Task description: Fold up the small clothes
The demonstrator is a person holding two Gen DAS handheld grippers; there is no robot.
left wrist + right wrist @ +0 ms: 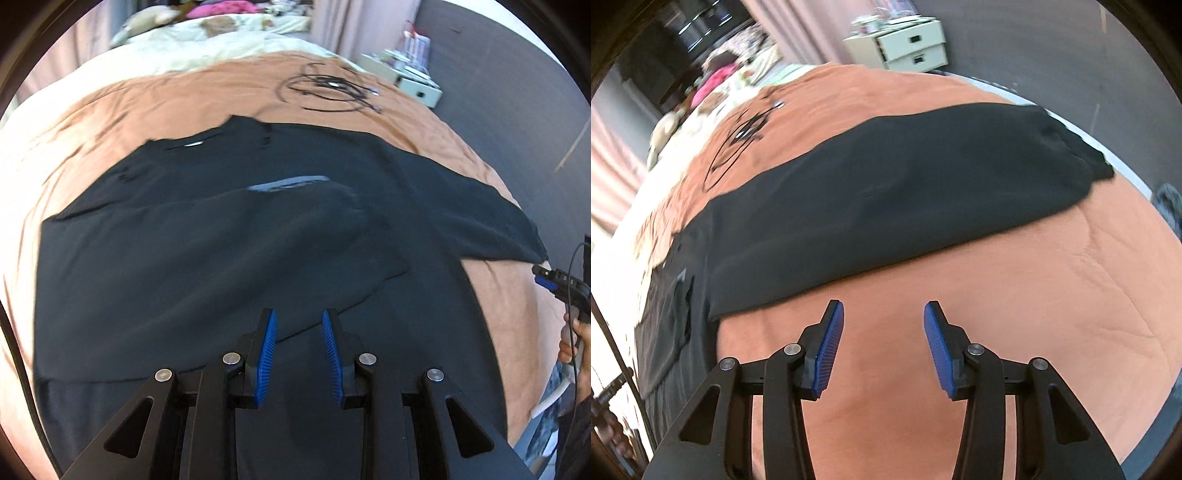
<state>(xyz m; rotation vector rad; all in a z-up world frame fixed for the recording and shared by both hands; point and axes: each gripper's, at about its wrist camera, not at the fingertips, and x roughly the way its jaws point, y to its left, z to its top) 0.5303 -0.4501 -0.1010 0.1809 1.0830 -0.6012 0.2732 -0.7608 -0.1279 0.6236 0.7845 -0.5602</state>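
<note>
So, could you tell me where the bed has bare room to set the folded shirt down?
The orange blanket is bare on the near side of the black shirt, under the right gripper. A second bare strip lies between the shirt's collar and the coiled black cables. Around the cables and the pillows beyond them, it is crowded.

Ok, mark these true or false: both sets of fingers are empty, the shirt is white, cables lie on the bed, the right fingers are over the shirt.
1. Both sets of fingers hold nothing. True: the left gripper and right gripper are open and empty.
2. The shirt is white. False: the shirt is black.
3. Cables lie on the bedspread. True: black cables sit beyond the shirt.
4. The right fingers hover over the shirt. False: they are over bare orange bedspread.
</note>
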